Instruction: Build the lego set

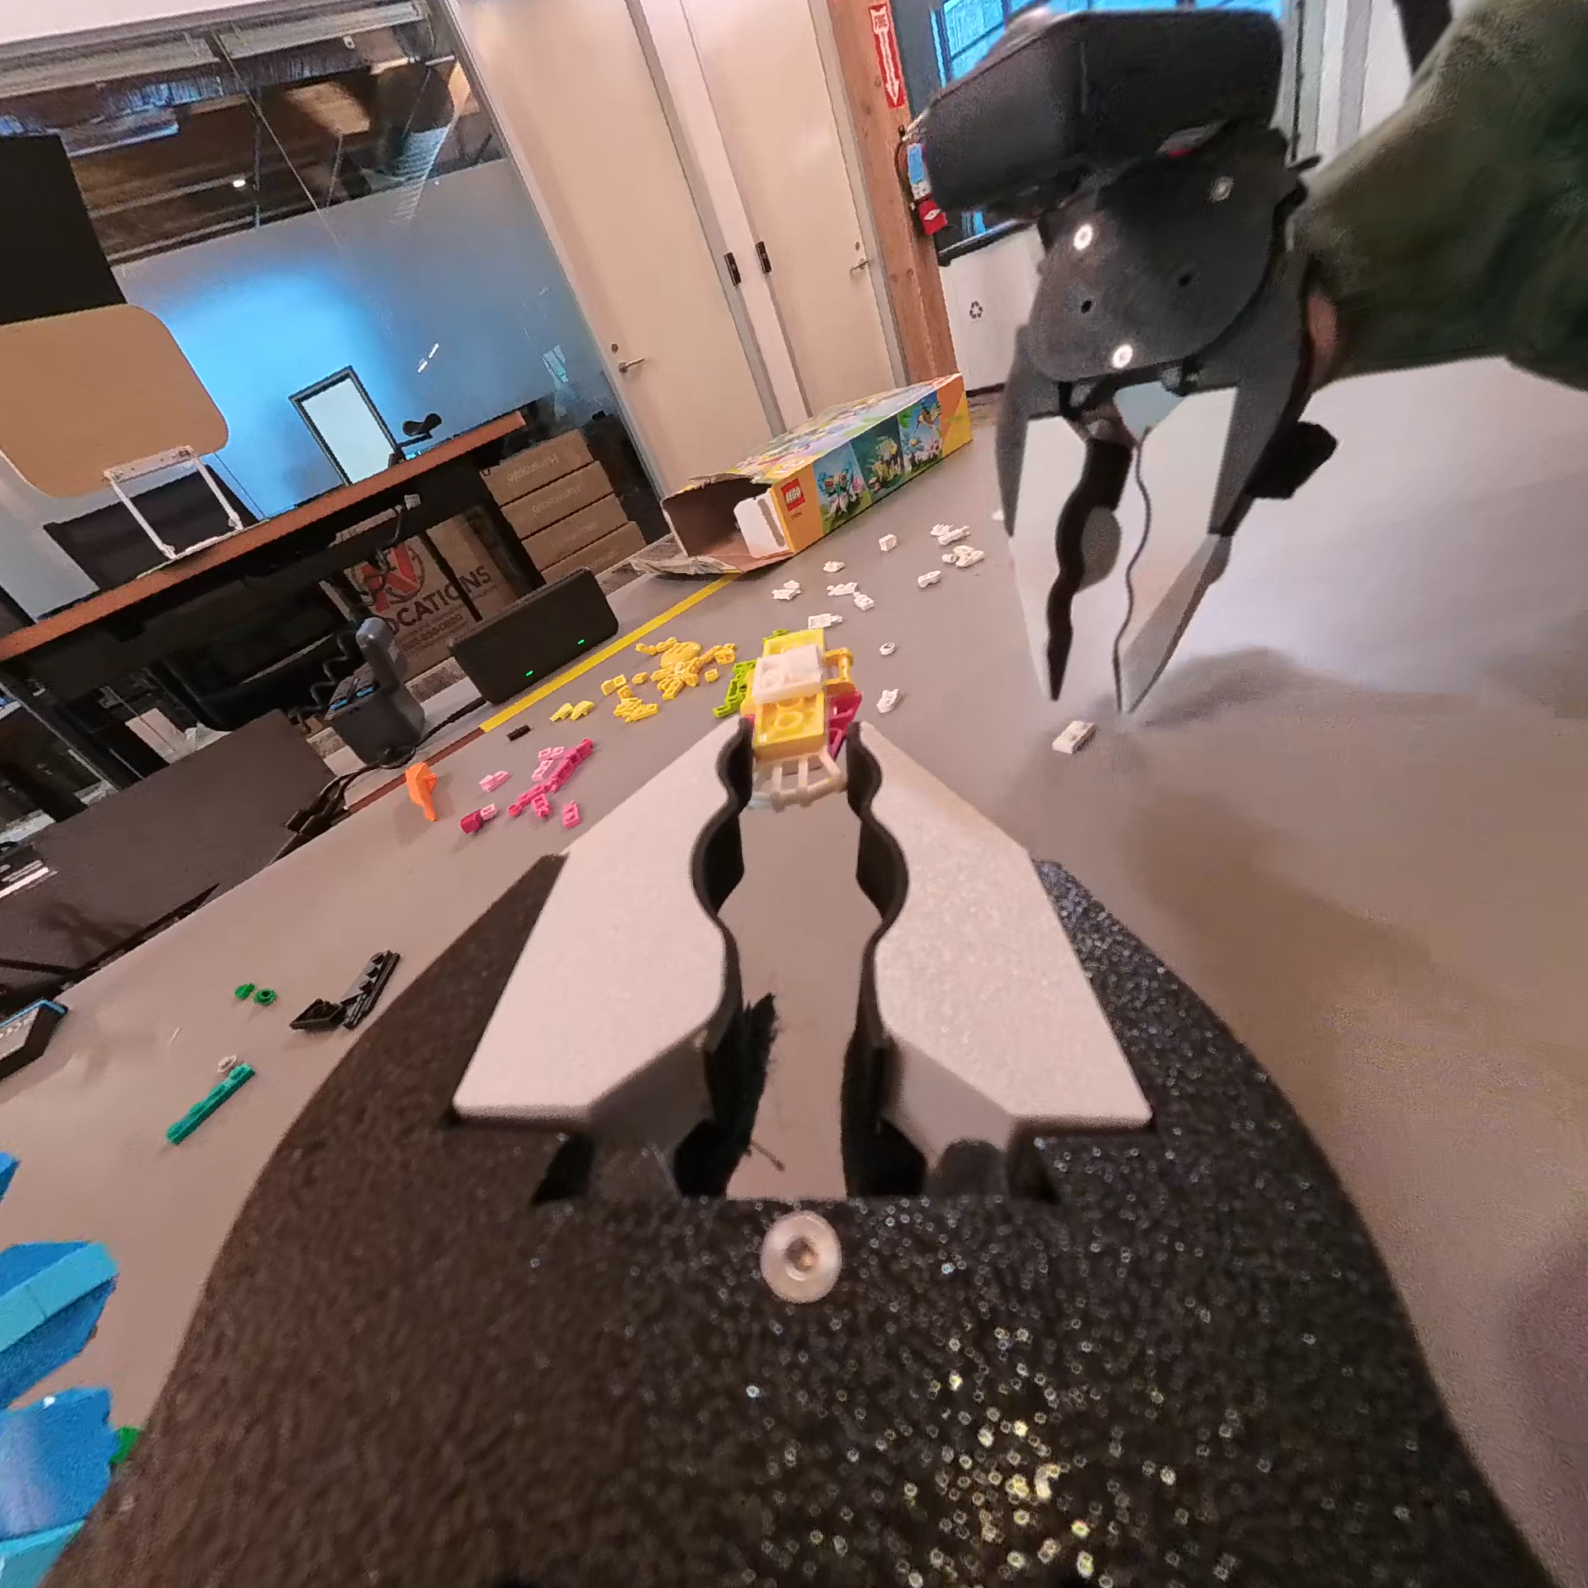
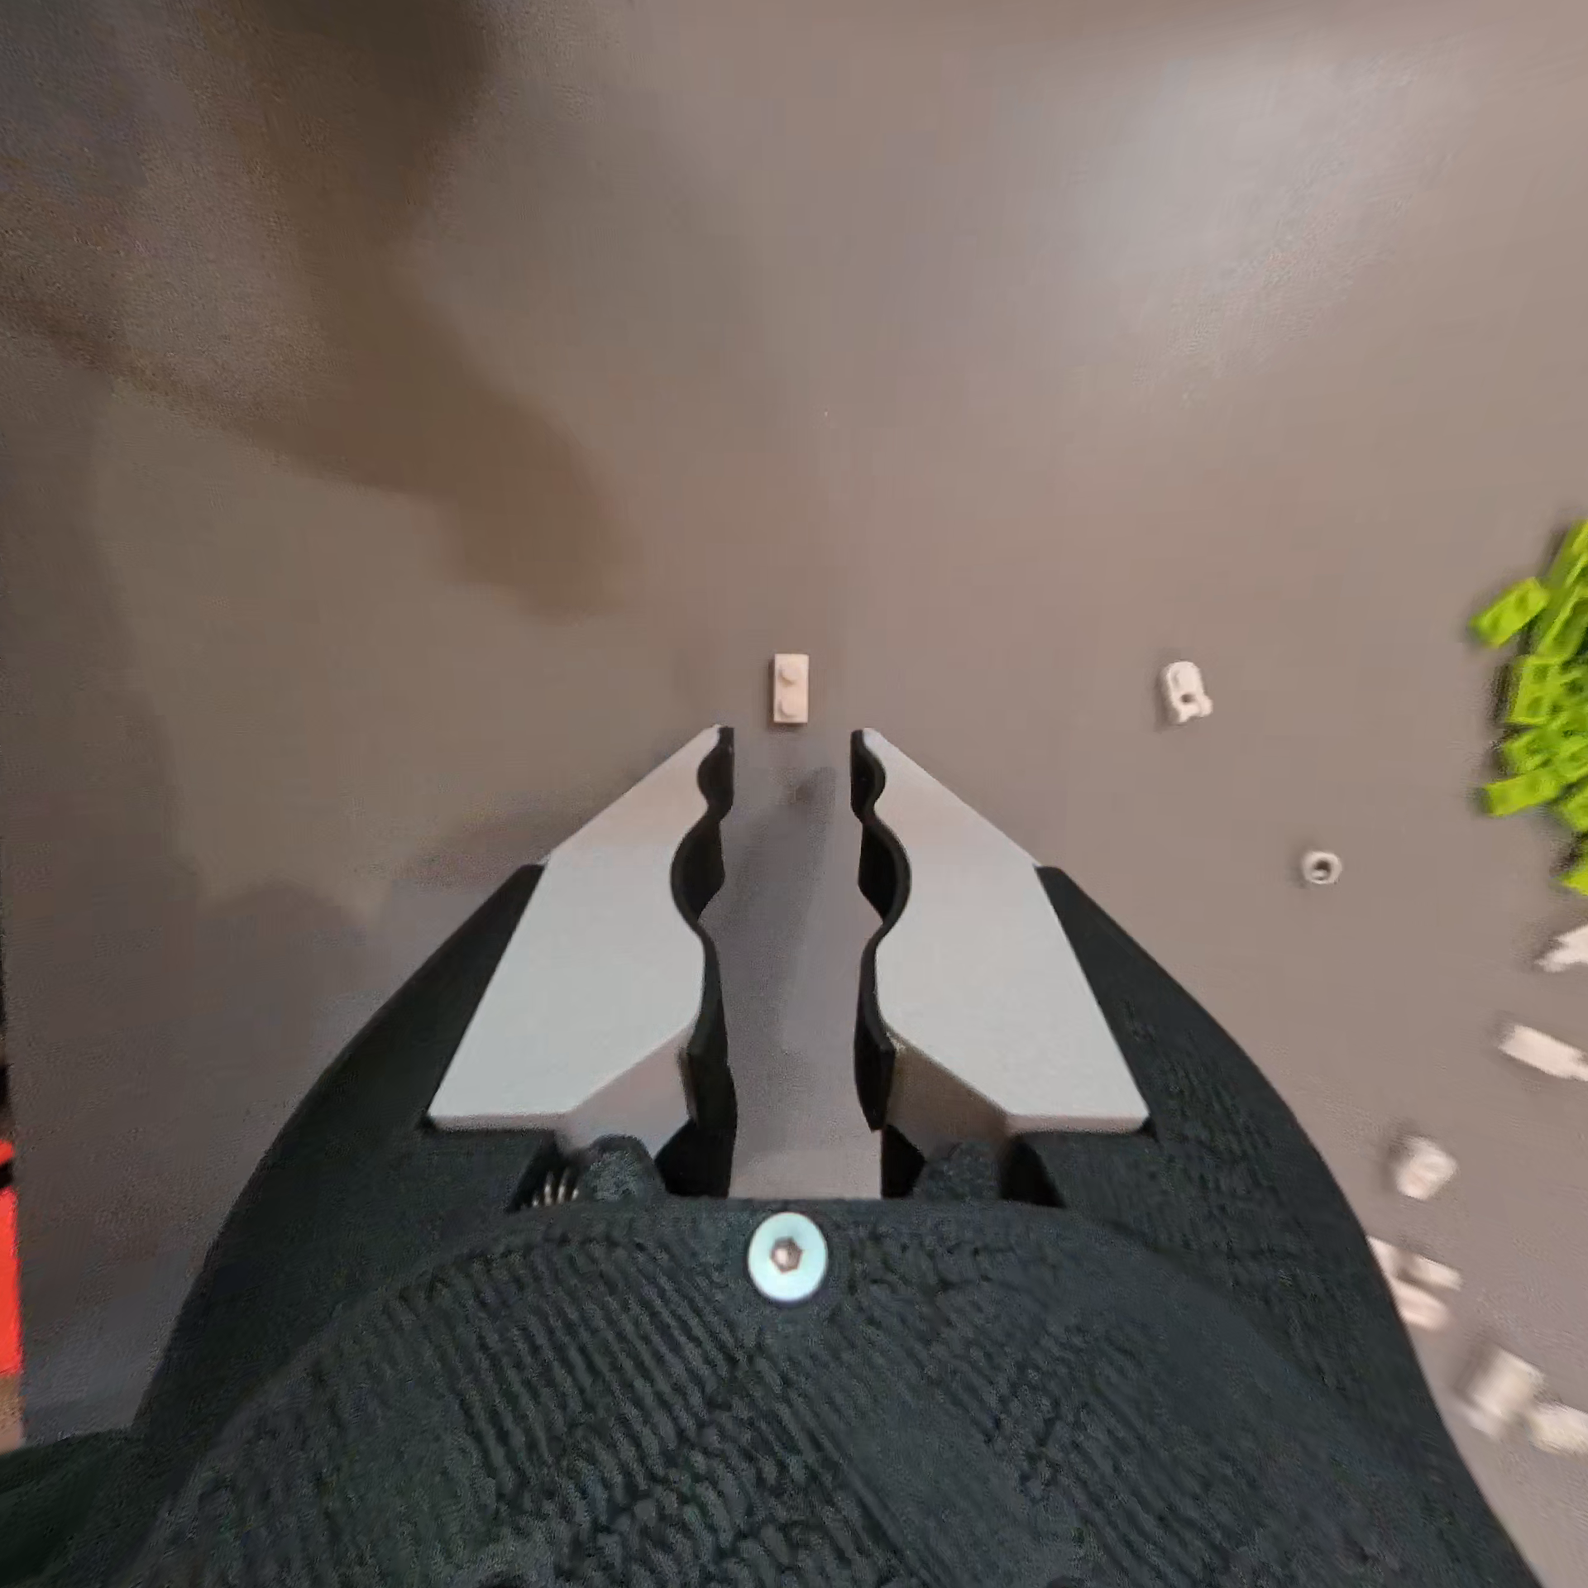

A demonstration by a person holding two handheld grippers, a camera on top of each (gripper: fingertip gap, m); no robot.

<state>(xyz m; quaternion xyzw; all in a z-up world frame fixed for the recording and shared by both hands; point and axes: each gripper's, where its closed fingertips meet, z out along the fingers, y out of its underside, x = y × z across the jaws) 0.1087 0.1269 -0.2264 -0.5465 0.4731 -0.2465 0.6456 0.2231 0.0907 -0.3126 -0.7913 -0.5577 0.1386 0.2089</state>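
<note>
My left gripper point(image 1: 795, 743) is shut on a partly built lego model point(image 1: 790, 709) of yellow, white and pink pieces, held above the grey table point(image 1: 1289, 859). My right gripper point(image 2: 790, 732) is open and empty, pointing down just above a small white two-stud plate point(image 2: 790, 703) that lies on the table beyond its fingertips. In the left wrist view the right gripper point(image 1: 1091, 700) hangs over the same white plate point(image 1: 1073, 736), to the right of the model.
Loose pieces lie sorted on the table: yellow point(image 1: 662, 674), pink point(image 1: 537, 786), white point(image 1: 859, 589), green point(image 1: 210, 1102), black point(image 1: 348, 1005), blue point(image 1: 43, 1340), lime point(image 2: 1542, 696). The opened lego box point(image 1: 816, 481) lies at the far end. A black device point(image 1: 533, 636) sits left.
</note>
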